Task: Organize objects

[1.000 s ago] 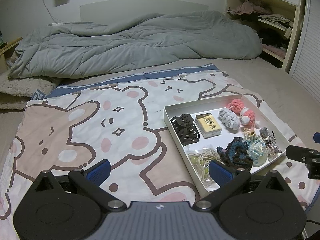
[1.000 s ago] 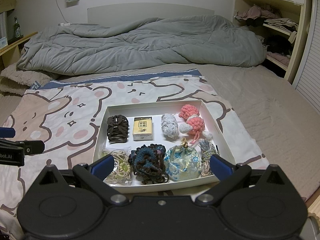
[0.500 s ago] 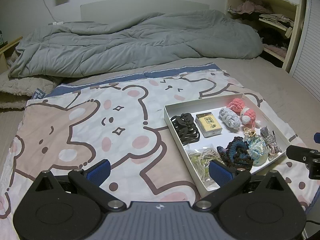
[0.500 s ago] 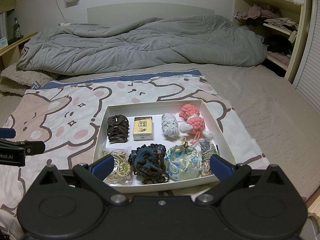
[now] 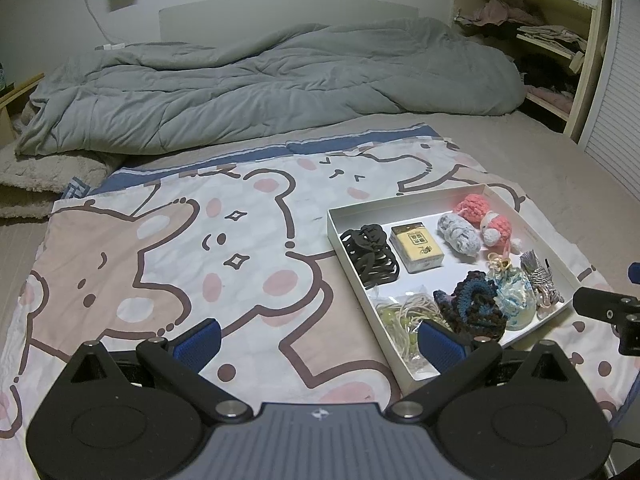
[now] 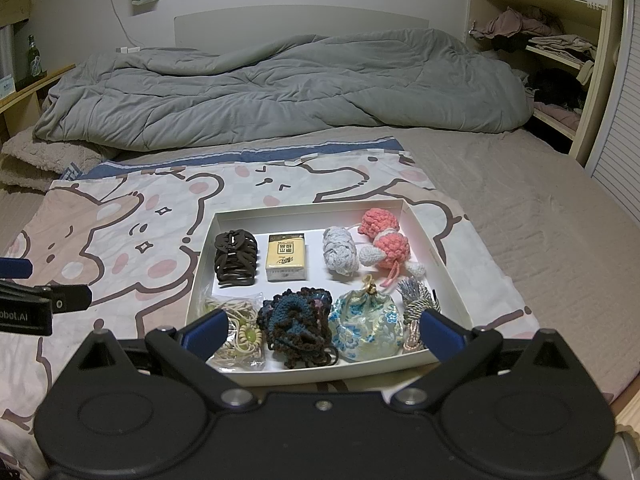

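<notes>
I am holding both grippers, left (image 5: pixel 318 340) and right (image 6: pixel 323 330), spread wide and grasping nothing, while every item is lying inside the tray (image 6: pixel 442 266), so I am committing to nothing.

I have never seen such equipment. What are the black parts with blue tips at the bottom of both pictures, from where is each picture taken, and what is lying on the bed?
These are two handheld grippers, one in each hand of a person; there is no robot arm. Each carries a camera looking forward along its two blue-tipped fingers. One picture comes from the left gripper, the other from the right gripper. Both are open and hold nothing.

On a bear-print blanket lies a shallow white box. Inside are a dark hair claw, a small yellow packet, a grey knitted piece, a pink crochet toy, a dark crochet scrunchie, a blue floral pouch, a bag of hair ties and a tasselled cord. Behind is a grey duvet.
</notes>
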`<action>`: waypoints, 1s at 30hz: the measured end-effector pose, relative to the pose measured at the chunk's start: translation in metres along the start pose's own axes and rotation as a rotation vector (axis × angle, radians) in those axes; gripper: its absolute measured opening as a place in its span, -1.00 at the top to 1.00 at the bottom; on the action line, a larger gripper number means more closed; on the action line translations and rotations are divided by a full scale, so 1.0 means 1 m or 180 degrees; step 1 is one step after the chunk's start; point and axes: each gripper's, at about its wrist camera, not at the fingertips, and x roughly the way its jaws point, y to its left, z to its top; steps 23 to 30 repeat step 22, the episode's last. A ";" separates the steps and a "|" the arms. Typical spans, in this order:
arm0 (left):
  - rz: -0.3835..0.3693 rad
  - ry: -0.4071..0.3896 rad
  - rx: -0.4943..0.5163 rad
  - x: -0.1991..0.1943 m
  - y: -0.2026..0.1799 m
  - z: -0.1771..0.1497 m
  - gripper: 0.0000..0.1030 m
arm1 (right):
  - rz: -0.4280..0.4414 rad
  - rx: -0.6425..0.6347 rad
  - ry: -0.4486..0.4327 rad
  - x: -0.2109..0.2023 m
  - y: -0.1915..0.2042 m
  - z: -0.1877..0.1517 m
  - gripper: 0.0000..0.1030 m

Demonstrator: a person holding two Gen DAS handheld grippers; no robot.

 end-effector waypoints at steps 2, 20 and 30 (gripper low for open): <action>0.0000 0.0001 -0.0002 0.000 0.000 0.000 -1.00 | -0.0001 0.0003 0.0001 0.000 0.001 -0.001 -1.00; -0.0019 0.0001 0.0010 0.001 -0.001 0.001 -1.00 | 0.0004 0.0006 0.0003 0.000 0.000 0.000 -1.00; -0.0020 0.0002 0.0009 0.001 -0.001 0.001 -1.00 | 0.0002 0.0009 0.0004 0.000 0.000 -0.001 -1.00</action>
